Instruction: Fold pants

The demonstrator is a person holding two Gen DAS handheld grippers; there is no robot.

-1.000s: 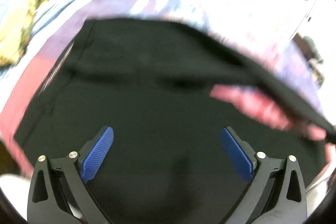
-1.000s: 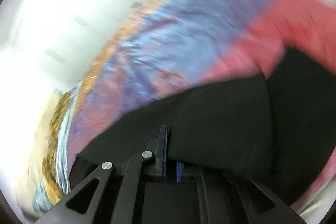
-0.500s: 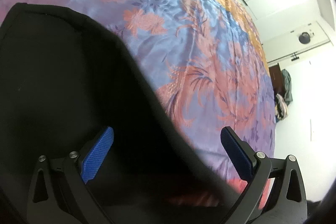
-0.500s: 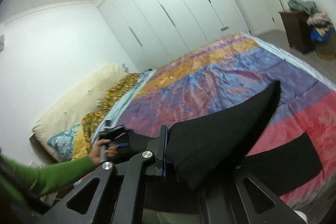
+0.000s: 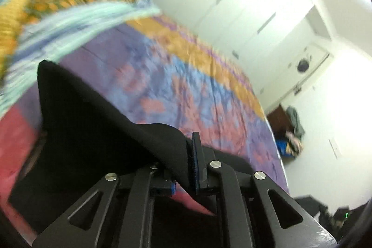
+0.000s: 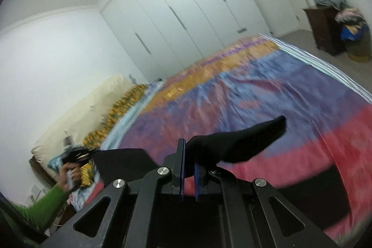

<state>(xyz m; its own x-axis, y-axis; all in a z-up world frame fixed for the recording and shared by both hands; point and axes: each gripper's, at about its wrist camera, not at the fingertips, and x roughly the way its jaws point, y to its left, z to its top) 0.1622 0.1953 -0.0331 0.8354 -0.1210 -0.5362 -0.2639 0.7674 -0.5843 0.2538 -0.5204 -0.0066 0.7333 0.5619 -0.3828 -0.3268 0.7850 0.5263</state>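
Both grippers clamped on the black pants [image 5: 97, 131] now: the left gripper [image 5: 186, 169] pinches a bunched edge between its blue pads, the right gripper [image 6: 188, 174] grips another edge, cloth sticking up past its fingers. The fabric hangs lifted over the colourful bedspread [image 6: 267, 90]. A green sleeve [image 6: 44, 203] shows at lower left

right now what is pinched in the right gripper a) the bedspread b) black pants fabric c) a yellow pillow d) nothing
b, in the right wrist view the right gripper is shut on the black pants, whose cloth sticks out above the bedspread.
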